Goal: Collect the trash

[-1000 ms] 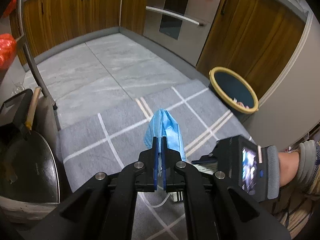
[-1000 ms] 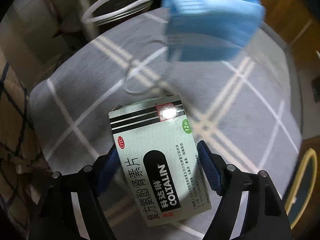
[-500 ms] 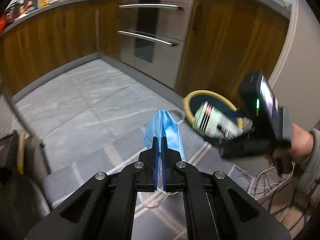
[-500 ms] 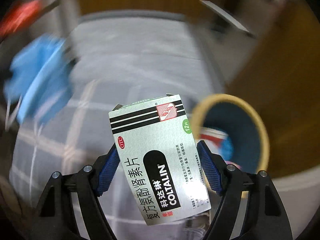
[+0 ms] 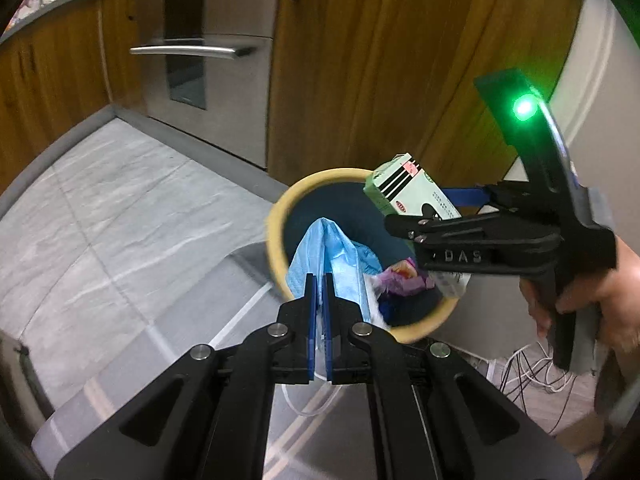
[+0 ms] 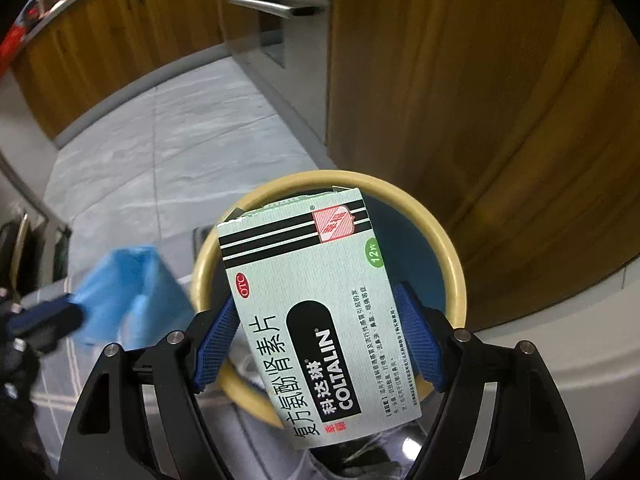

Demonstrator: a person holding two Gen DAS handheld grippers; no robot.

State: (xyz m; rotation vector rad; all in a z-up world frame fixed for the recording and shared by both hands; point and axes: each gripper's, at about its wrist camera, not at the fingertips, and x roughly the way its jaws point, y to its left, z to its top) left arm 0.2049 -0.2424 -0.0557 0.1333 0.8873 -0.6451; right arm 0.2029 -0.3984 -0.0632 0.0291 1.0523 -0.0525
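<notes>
one face mask (image 5: pixel 332 256), one medicine box (image 6: pixel 320 304), one bin (image 6: pixel 452 256)

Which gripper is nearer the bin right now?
Right. The right gripper holds the medicine box over the bin; the left gripper with the mask hangs beside it.

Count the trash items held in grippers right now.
2. A blue face mask pinched in the left gripper, and a medicine box clamped in the right gripper, both above the bin.

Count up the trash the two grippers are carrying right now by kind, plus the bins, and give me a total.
Face masks: 1, the blue face mask pinched in the left gripper
Medicine boxes: 1, the medicine box clamped in the right gripper
Bins: 1, the yellow-rimmed bin
Total: 3
</notes>
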